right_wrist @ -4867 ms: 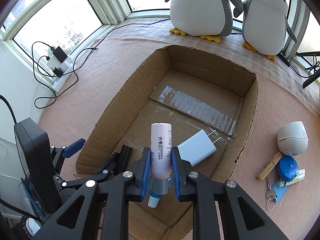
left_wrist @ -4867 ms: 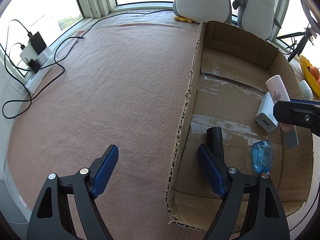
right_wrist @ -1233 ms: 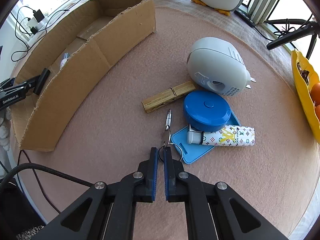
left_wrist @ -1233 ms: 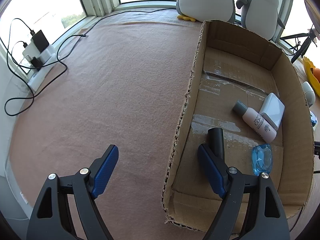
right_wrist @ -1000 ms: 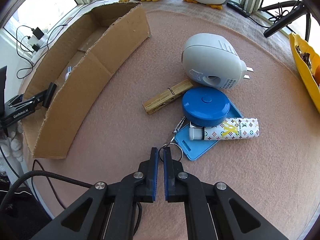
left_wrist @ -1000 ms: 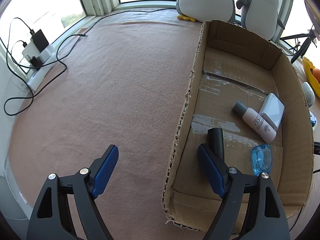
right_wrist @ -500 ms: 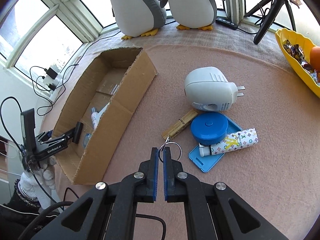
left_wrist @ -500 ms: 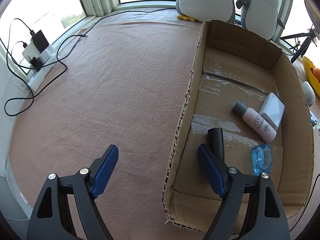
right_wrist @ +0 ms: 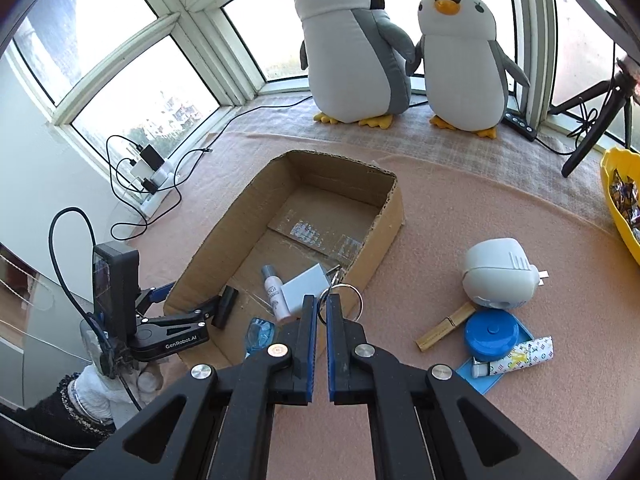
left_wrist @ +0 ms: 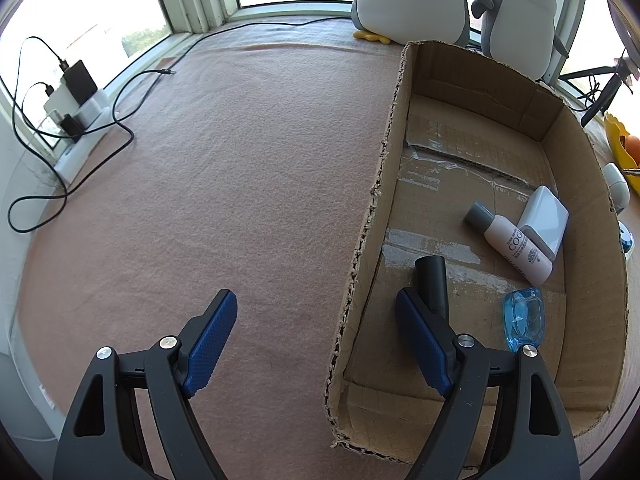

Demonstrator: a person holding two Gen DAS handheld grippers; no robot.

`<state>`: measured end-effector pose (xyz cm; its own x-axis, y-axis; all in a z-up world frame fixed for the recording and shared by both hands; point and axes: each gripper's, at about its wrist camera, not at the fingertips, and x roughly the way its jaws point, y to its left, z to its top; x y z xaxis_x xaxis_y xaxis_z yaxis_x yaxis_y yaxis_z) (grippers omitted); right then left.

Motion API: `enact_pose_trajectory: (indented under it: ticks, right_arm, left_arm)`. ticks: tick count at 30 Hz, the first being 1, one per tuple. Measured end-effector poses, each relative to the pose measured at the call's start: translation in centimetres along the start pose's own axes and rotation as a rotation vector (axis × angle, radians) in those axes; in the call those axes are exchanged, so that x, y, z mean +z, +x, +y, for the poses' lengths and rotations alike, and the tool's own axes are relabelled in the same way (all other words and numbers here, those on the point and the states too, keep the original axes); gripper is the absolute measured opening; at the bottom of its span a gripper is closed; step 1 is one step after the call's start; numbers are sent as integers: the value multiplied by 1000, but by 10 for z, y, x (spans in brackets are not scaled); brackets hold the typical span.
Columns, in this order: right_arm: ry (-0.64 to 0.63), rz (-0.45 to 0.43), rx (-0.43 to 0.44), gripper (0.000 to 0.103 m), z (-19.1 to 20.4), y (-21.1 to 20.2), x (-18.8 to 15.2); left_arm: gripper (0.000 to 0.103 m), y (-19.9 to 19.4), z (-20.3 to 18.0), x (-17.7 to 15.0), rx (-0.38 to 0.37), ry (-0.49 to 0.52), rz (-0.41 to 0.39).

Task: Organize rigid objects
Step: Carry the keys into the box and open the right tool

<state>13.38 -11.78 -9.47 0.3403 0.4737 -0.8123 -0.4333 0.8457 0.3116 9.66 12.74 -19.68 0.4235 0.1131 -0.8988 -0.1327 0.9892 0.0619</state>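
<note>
My right gripper (right_wrist: 320,305) is shut on a metal key ring (right_wrist: 353,295) with a key, held in the air above the near wall of the cardboard box (right_wrist: 386,216). Inside the box lie a pink bottle (right_wrist: 274,294), a white charger (right_wrist: 302,288), a clear blue piece (right_wrist: 258,334) and a black cylinder (right_wrist: 226,306). My left gripper (left_wrist: 314,296) stands open astride the box wall (left_wrist: 376,220), one finger inside and one outside, with neither pad touching it. The left wrist view shows the bottle (left_wrist: 516,248) and charger (left_wrist: 546,220) side by side.
On the pink mat right of the box lie a white plug adapter (right_wrist: 498,272), a wooden clothespin (right_wrist: 444,326), a blue round case (right_wrist: 490,334), a patterned tube (right_wrist: 520,356) and a blue card (right_wrist: 480,378). Two penguin plush toys (right_wrist: 352,52) stand behind. A yellow bowl (right_wrist: 620,200) sits right, cables (right_wrist: 152,176) left.
My right gripper has risen and tipped upward with the key ring, lifting it off the mat beside the blue card to above the box's near wall. The left gripper has stayed still.
</note>
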Motion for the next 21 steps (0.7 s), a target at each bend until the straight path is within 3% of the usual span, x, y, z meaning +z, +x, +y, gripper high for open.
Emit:
enact_pose_trajectory:
  ticks: [8,21]
  right_arm:
    - [-66,-14,-47,4,24,31,22]
    - [-92,11,-109,4,29,70,39]
  left_arm:
    - [83,0,-1,0,-2,1,-3]
    - [83,0,-1,0,-2,0,-3]
